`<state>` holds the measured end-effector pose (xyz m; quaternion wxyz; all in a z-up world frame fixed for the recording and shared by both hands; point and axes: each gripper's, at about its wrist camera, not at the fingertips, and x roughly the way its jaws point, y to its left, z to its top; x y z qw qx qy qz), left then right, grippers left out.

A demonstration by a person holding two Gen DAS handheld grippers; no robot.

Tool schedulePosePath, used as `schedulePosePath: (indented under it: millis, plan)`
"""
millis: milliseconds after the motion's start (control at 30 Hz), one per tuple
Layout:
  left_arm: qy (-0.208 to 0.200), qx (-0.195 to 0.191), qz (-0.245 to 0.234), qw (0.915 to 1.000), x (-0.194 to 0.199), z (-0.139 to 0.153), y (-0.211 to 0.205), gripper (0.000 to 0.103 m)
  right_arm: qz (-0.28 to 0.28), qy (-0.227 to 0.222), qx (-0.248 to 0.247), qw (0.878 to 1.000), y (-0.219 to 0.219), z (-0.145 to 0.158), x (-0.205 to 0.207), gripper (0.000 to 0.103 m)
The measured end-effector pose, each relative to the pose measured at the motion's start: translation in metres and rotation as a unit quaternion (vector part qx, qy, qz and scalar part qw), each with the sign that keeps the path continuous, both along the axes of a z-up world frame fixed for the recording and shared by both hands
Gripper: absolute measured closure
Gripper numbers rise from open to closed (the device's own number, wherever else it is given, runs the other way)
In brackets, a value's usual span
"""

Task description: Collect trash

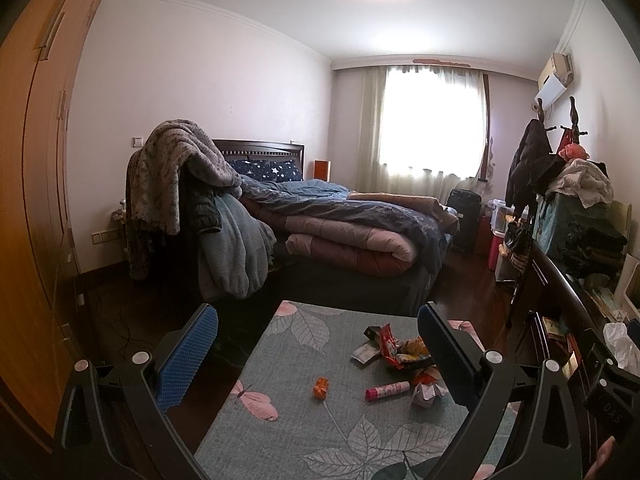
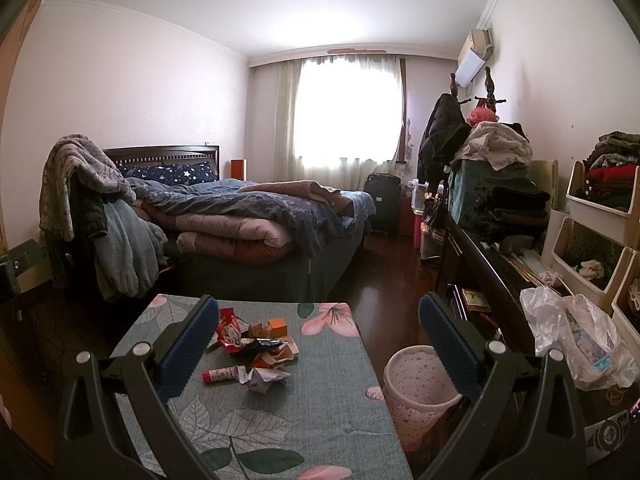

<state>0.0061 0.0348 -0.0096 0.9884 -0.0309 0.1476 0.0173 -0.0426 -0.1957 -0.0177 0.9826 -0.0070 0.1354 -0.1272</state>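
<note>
Trash lies on a small table with a grey-green leaf-print cloth [image 1: 280, 432] [image 2: 328, 412]. There are snack wrappers [image 1: 396, 350] [image 2: 248, 340], a pink tube [image 1: 387, 391] [image 2: 219, 374], a crumpled paper ball [image 1: 428, 394] [image 2: 264, 378] and a small orange piece [image 1: 321, 388]. A pink-spotted white waste bin [image 2: 416, 392] stands on the floor right of the table. My left gripper [image 1: 316, 344] is open and empty, above the table short of the trash. My right gripper [image 2: 318, 332] is open and empty, spanning from the trash to above the bin.
A bed [image 2: 256, 216] piled with quilts stands beyond the table, a chair draped with blankets [image 1: 188, 200] at its left. A wardrobe [image 1: 32, 200] fills the left. A dark dresser [image 2: 492, 264] with clothes, bins and a plastic bag [image 2: 576, 340] lines the right wall.
</note>
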Motion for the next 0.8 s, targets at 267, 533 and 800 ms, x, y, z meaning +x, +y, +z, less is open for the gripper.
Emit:
schedulePosePath:
  millis: [267, 533, 800]
  plan:
    - [0.019, 0.001, -0.003, 0.9998, 0.017, -0.028, 0.006, 0.004, -0.013, 0.012, 0.014, 1.000, -0.013, -0.020, 0.016, 0.003]
    - [0.130, 0.015, 0.000, 0.9915, 0.097, -0.107, -0.010, 0.004, -0.028, 0.100, 0.032, 0.994, -0.034, -0.080, 0.077, 0.003]
    - [0.237, 0.015, 0.022, 0.9711, 0.178, -0.197, -0.014, 0.004, -0.017, 0.170, 0.033, 0.985, -0.038, -0.139, 0.136, 0.003]
